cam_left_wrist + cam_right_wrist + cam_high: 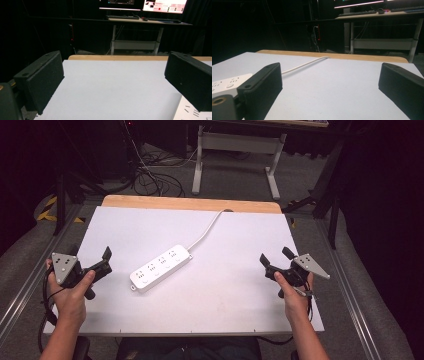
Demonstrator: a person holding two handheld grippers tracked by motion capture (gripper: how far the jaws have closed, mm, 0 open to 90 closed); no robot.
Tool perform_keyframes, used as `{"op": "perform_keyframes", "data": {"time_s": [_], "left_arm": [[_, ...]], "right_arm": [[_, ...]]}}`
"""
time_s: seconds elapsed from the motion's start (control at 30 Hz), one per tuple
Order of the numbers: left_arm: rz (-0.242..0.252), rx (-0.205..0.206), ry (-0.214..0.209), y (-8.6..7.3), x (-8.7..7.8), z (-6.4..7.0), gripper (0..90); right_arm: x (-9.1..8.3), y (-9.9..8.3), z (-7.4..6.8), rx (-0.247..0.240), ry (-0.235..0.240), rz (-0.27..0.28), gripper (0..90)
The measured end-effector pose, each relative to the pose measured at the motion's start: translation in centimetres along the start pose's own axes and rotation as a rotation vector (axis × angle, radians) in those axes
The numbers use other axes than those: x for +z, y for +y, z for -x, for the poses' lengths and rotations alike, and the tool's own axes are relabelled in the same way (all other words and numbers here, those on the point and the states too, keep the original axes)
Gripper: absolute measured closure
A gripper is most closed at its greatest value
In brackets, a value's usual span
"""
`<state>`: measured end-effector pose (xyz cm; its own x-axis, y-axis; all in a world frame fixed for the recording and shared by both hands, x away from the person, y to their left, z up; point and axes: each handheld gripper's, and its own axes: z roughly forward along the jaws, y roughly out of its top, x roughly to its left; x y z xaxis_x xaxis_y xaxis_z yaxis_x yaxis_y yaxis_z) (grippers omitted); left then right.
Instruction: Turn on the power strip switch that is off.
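A white power strip lies flat near the middle of the white table, set on a slant so that one end points toward the person and the other toward the table's far edge. From that far end its white cord runs away across the tabletop and drops over the wooden strip that borders the far edge. The left gripper is held in the person's left hand to the left of the power strip, near it but not touching; its jaws stand wide apart with nothing between them. In the left gripper view the gap between the two black jaws shows bare tabletop, and a corner of the power strip with its socket slots sits just under the right-hand jaw. The right gripper is held in the right hand well to the right of the power strip, farther from it than the left one; its jaws are likewise spread open and empty. In the right gripper view the near end of the power strip appears behind the left-hand jaw, and the cord leads from it toward the far edge. Beyond the power strip, off the table, a desk with a keyboard stands in the dark room.
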<state>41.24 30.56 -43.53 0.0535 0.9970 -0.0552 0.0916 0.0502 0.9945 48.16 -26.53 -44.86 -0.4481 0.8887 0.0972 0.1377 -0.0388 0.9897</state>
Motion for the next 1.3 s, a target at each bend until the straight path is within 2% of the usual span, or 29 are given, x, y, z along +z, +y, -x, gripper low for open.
{"op": "perform_keyframes", "data": {"time_s": [0.13,0.27,0.33,0.37,0.43,0.47,0.53,0.7,0.8,0.83,1.07,1.2,1.3], "left_arm": [[0.002,-0.019,0.009,0.03,0.03,0.13,6.6],[-0.001,-0.017,0.013,0.13,0.04,0.17,9.6],[-0.009,-0.012,0.014,0.18,0.01,0.18,19.3],[-0.006,-0.013,0.019,0.21,0.01,0.25,19.3],[-0.006,-0.009,0.023,0.35,-0.04,0.29,32.6],[-0.005,-0.011,0.02,0.41,-0.05,0.33,32.6],[0.001,-0.015,0.029,0.46,-0.11,0.42,41.6],[0.005,-0.012,0.029,0.54,-0.2,0.3,48.9],[0.006,-0.019,0.025,0.57,-0.26,0.31,58.4],[0.008,-0.017,0.023,0.59,-0.29,0.3,58.4],[0.01,-0.004,0.02,0.73,-0.39,0.34,74.0],[0.006,0.002,0.013,0.79,-0.39,0.31,79.7],[0.003,0.008,0.01,0.8,-0.39,0.29,80.7]], "right_arm": [[0.0,0.04,-0.01,0.002,0.0,0.002,5.6],[0.0,0.04,-0.02,0.002,-0.001,0.002,5.7],[-0.01,0.04,0.0,0.004,-0.002,0.002,5.7],[-0.01,0.04,0.0,0.004,-0.002,0.002,5.7],[0.02,0.02,-0.01,0.003,-0.001,0.0,5.7],[0.02,0.02,-0.01,0.003,-0.001,0.0,5.7],[0.08,-0.01,-0.05,0.002,0.002,-0.005,5.9],[0.05,0.01,-0.01,0.005,-0.003,-0.004,5.7],[0.01,0.05,0.11,0.01,-0.006,0.004,5.7],[0.01,0.05,0.11,0.01,-0.006,0.004,5.7],[0.01,0.04,0.02,0.008,-0.003,0.0,5.7],[0.02,0.03,0.06,0.01,-0.002,-0.004,5.7],[0.02,0.03,0.02,0.01,0.001,-0.004,5.8]]}}
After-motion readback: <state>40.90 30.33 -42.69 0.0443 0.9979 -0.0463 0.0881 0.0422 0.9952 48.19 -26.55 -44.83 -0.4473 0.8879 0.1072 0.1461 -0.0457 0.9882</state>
